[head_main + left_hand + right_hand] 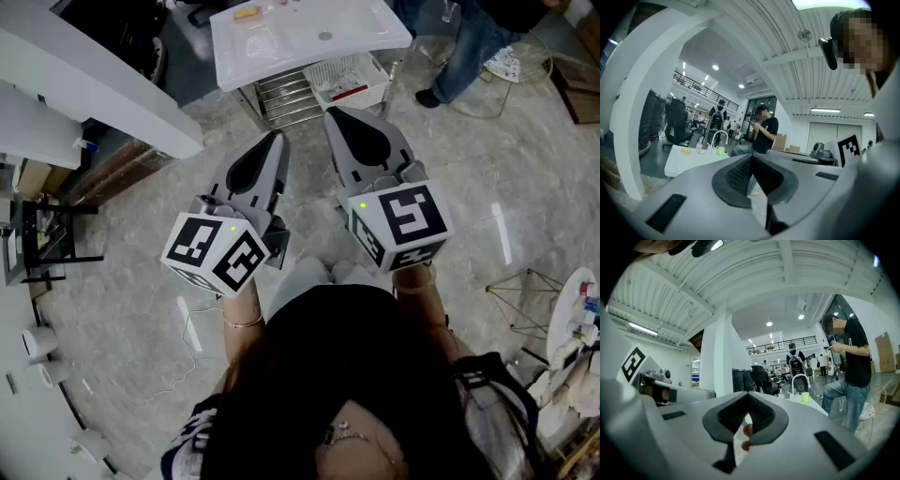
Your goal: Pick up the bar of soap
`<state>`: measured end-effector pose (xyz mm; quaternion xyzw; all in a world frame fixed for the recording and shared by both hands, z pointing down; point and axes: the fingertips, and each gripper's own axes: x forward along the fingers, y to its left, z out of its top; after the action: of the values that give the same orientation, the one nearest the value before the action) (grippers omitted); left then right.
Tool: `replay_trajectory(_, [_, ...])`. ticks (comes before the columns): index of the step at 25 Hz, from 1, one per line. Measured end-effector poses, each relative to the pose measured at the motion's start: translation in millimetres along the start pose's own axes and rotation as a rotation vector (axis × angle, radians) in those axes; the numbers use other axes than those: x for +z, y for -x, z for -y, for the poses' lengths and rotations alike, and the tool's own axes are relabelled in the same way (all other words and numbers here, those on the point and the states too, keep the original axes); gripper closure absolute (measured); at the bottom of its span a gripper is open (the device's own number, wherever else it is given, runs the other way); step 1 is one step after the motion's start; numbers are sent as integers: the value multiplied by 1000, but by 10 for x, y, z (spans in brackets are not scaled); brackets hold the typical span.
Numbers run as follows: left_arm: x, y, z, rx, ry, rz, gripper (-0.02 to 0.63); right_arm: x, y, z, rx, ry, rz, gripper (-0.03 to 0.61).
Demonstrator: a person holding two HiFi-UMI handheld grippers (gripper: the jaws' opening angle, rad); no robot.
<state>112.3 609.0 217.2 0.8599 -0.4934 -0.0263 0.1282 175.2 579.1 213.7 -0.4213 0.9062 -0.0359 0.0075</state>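
The yellow bar of soap (247, 13) lies at the far left of the white sink top (375, 28), well ahead of both grippers. In the left gripper view the soap (685, 151) shows as a small orange block on the sink top (677, 164), left of the faucet (719, 137). My left gripper (277, 141) and right gripper (333, 114) are held side by side over the floor, short of the sink. Both point toward it, jaws shut with nothing in them. The left gripper (752, 157) and right gripper (747, 397) show their pads pressed together. The right gripper view does not show the soap.
A white basket (352, 80) and a wire rack (286, 94) sit under the sink. A white counter (94, 75) runs along the left. A person in a black shirt (764, 129) stands right of the sink, legs (469, 47) at top right. A green cup (805, 397) stands by the faucet.
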Motion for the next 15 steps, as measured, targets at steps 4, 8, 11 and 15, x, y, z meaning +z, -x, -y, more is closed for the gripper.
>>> replay_trajectory(4, [-35,-78,-17,16,-3,-6,606,-14,-12,76,15,-24,20,571])
replay_trajectory(8, [-52,-159,-81,32,-6,-8,606,-61,-71,99,37,-31,33,571])
replay_trajectory(11, [-25,-235,-180,31,-14,-7,606,-82,-193,130,42,-37,33,571])
replay_trajectory(15, [56,-434,-406,23,-21,-2,606,-100,-442,208,37,-36,19,571])
